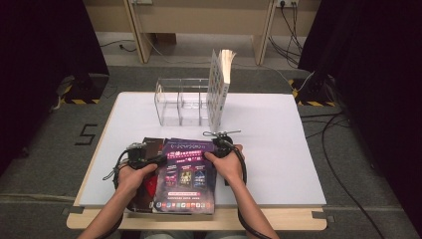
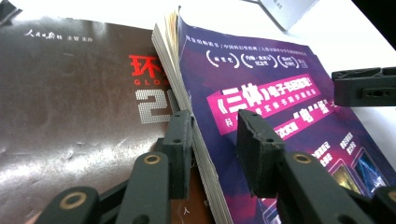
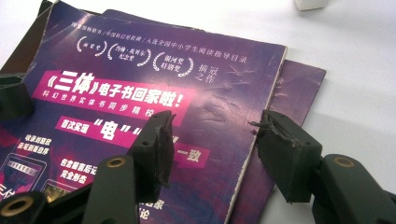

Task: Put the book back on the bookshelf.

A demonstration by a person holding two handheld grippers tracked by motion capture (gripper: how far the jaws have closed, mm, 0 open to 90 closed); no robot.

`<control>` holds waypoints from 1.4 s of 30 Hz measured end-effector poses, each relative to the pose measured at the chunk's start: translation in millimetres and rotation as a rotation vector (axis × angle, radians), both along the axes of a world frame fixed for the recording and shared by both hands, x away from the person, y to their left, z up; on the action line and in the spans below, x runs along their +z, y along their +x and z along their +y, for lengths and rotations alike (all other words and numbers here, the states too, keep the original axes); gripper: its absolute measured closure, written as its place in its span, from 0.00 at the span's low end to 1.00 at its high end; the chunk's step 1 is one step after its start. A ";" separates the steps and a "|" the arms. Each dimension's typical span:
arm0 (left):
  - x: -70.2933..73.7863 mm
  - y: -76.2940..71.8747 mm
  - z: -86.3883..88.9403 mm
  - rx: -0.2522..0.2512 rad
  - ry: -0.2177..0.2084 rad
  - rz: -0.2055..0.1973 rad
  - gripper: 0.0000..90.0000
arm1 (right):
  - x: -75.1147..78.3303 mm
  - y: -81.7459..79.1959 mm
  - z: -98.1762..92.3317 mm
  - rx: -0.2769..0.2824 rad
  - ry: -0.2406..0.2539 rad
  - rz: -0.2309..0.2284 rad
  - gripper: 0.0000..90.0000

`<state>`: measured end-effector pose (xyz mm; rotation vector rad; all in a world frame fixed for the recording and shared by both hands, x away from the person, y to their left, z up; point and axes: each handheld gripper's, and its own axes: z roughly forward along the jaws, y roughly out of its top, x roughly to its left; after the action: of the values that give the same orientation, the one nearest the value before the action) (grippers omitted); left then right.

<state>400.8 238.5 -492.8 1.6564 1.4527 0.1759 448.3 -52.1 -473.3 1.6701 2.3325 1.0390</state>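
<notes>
Purple magazine (image 1: 185, 175) lying at the table's (image 1: 278, 149) near edge, overlapping a dark magazine (image 1: 149, 149) at its left; left gripper (image 2: 215, 135) straddling its left edge, jaws apart; right gripper (image 3: 212, 140) straddling its right edge, jaws standing wide, not pressing; clear rack (image 1: 181, 102) standing far
</notes>
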 end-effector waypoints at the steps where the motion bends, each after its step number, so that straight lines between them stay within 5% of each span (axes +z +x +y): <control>1: -0.7 0.6 0.2 0.002 -0.006 0.000 0.71 | 0.0 -0.2 0.0 0.000 -0.001 -0.001 0.50; 8: -0.5 3.7 -3.3 0.015 0.005 0.009 0.67 | -0.7 -0.6 -0.9 0.005 0.001 -0.009 0.50; 19: 4.7 1.4 -0.6 0.034 -0.007 -0.013 0.80 | 0.1 -0.8 1.2 -0.001 -0.006 -0.004 0.50; 38: 6.5 3.3 -9.4 -0.011 0.038 -0.061 0.83 | -0.3 10.2 -14.3 -0.046 -0.031 0.014 0.50; 42: 6.3 3.8 -10.2 -0.022 0.039 -0.062 0.83 | -3.2 11.6 -18.3 -0.049 -0.002 0.037 0.50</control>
<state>404.6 228.3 -486.5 1.6828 1.3919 0.2427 459.9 -70.4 -476.5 1.7515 2.3015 1.0057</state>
